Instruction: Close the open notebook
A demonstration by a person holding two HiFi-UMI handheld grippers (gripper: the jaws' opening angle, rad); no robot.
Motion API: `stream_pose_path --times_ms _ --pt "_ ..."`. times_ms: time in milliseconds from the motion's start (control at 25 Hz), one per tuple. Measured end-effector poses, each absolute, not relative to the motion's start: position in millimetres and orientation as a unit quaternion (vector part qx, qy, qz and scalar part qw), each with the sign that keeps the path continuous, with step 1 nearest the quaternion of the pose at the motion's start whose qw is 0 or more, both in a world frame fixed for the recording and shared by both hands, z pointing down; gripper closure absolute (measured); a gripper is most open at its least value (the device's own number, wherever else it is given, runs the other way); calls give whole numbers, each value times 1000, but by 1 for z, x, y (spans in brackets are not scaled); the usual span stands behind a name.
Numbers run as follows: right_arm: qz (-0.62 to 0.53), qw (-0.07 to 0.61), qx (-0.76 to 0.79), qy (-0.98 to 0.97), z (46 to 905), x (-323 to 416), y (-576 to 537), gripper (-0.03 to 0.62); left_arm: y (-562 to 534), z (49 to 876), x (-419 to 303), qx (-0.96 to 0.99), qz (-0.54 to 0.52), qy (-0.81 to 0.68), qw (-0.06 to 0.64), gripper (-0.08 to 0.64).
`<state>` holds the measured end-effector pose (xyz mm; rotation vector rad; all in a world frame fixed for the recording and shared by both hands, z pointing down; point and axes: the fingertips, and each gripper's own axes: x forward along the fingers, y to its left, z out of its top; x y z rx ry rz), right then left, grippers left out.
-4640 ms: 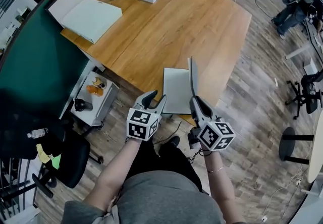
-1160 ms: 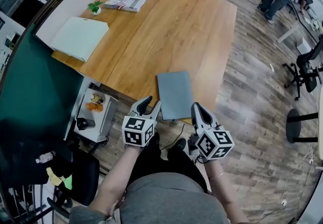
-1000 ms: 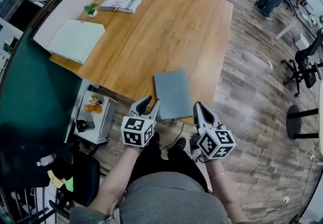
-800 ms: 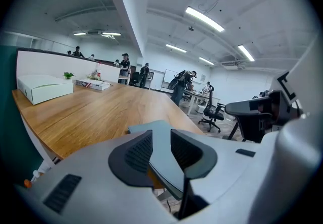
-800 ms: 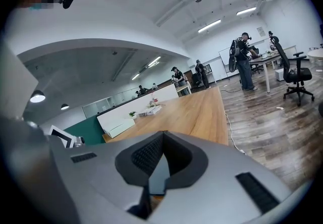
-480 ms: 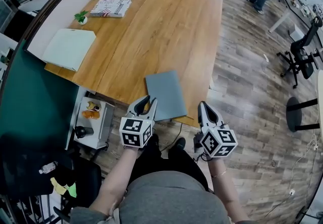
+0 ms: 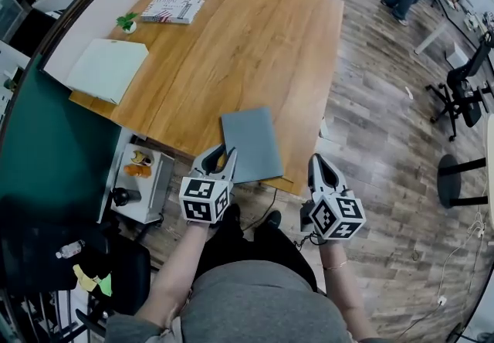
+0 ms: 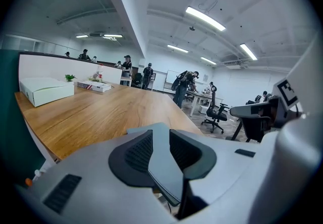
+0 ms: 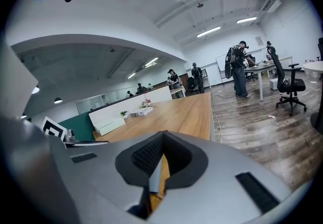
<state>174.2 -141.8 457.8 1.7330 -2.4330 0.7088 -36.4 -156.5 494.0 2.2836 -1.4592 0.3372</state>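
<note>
At the far left of the worktop (image 7: 255, 32) a flat white box (image 7: 108, 69) is seen. Its lid is down, so what is inside cannot be told. Just behind it a little pot (image 7: 126, 23) is seen with a green plant in it. Lower down, beside the worktop, a small stand (image 7: 154, 188) is seen with some orange things (image 7: 137, 171) and a dark cup (image 7: 121, 196) on top. What is in the cup cannot be made out.

Next, the left claw (image 7: 221, 154) is held at the near edge of the worktop. Its jaws are apart and have just been closing a bit. Nothing is pinched, and only the grey cover is seen through the gap.

The notebook (image 7: 252, 143) is found just beside that claw. It is lying flat and already shut, and its near corner seems to reach the worktop's edge. It is judged to be thin and light, with a smooth cover that may be slippery. A flat thing like this is hard to pinch from above, so it is best taken by the near corner or a long side edge.

At the right, the right claw (image 7: 318, 161) is held off the worktop, above the floor. It is closed tight, with nothing in it.
</note>
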Motion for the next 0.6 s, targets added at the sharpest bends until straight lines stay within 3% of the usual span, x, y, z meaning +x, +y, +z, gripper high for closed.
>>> stream_pose_path --times_ms 600 --pt "239 42 560 -792 468 191 -140 591 -141 491 -44 802 122 -552 195 449"
